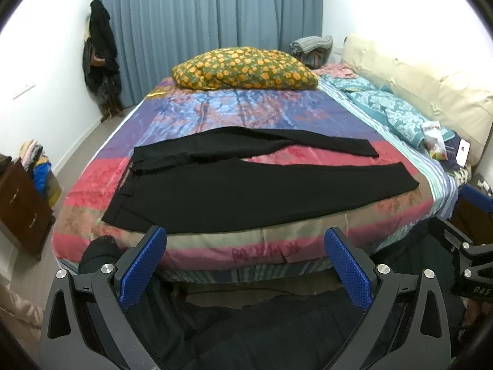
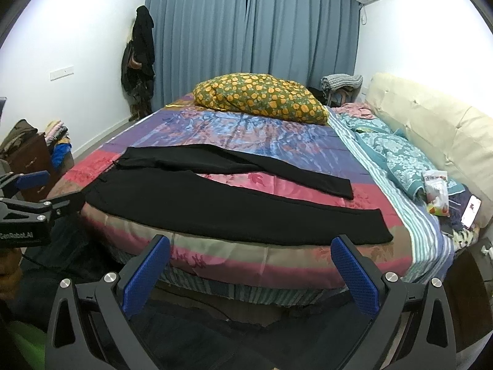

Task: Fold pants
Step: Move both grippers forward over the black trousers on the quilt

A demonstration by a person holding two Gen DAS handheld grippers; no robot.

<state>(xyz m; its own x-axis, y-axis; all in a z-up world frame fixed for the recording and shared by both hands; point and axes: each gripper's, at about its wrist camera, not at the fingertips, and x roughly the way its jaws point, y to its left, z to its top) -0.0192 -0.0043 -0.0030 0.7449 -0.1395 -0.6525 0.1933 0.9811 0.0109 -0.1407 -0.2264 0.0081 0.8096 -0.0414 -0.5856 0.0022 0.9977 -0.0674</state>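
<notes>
Black pants (image 1: 234, 191) lie flat on the colourful bed cover (image 1: 252, 114), waist at the left, both legs spread apart toward the right. They also show in the right wrist view (image 2: 215, 203). My left gripper (image 1: 245, 237) is open and empty, held off the near bed edge, short of the near trouser leg. My right gripper (image 2: 251, 246) is open and empty, near the bed edge below the near leg's hem (image 2: 379, 225). The right gripper also shows at the right edge of the left wrist view (image 1: 471, 246); the left gripper shows at the left of the right wrist view (image 2: 27, 206).
A flowered pillow (image 1: 243, 67) lies at the far end of the bed. Teal bedding (image 1: 385, 104), a snack bag (image 1: 436, 141) and a phone (image 1: 463, 151) lie along the right by the cream headboard (image 1: 431, 86). A brown drawer unit (image 1: 21, 206) stands at left.
</notes>
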